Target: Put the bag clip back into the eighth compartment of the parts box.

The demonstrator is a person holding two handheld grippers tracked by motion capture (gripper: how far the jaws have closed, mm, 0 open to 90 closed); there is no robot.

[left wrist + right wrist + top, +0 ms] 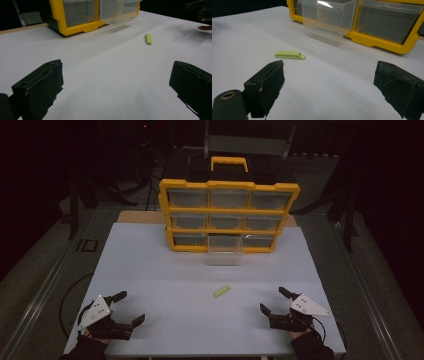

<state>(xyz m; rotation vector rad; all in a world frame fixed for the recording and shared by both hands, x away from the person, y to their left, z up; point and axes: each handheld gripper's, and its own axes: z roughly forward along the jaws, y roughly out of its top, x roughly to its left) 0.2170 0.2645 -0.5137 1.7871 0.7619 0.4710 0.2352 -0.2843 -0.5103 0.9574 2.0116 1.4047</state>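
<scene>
Green, the clip (222, 291) lies mid-table between the left gripper (126, 310) and right gripper (275, 301), well short of the pulled-out drawer (225, 251). Both are held wide open, empty. A pick seems pending; the clip must be straddled first.

The room was dark; a white table (150, 270) stood on grey floor (45, 265), metal stands (75, 205) at ten o'clock.
</scene>
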